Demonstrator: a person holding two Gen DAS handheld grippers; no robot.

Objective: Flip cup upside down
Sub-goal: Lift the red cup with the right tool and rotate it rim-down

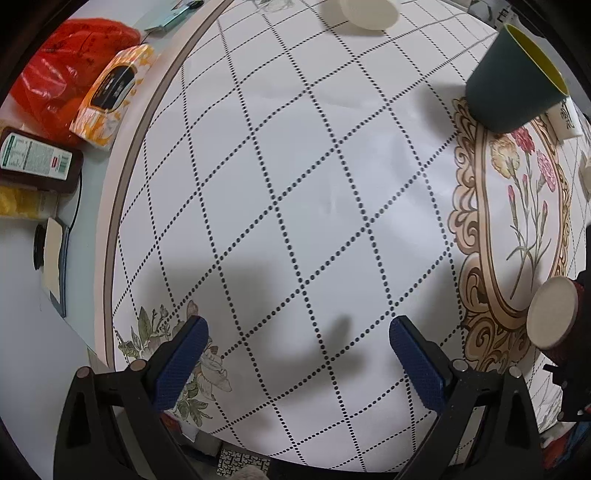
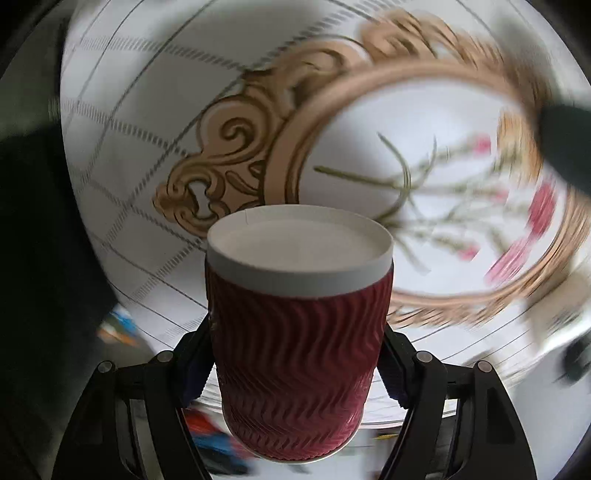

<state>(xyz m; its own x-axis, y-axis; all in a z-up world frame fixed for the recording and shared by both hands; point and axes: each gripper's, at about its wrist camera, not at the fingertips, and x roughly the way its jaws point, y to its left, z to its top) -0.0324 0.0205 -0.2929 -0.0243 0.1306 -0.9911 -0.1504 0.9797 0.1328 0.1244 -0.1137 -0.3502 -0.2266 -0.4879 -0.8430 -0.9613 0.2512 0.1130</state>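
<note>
A dark red ribbed paper cup point(image 2: 295, 354) is gripped between the jaws of my right gripper point(image 2: 295, 365), its white flat base facing the camera and away from me, above the tablecloth's flower medallion. The same cup point(image 1: 554, 317) shows at the right edge of the left wrist view, base toward that camera, held off the table. My left gripper point(image 1: 297, 354) is open and empty above the dotted-grid tablecloth point(image 1: 295, 184).
A dark green cup with yellow inside point(image 1: 517, 77) stands at the far right. A white bowl point(image 1: 365, 13) is at the far edge. A small white cup point(image 1: 565, 118) sits behind the green one. A red bag point(image 1: 66, 66), tissue pack point(image 1: 110, 96) and bottle point(image 1: 37, 158) lie left, off the round table.
</note>
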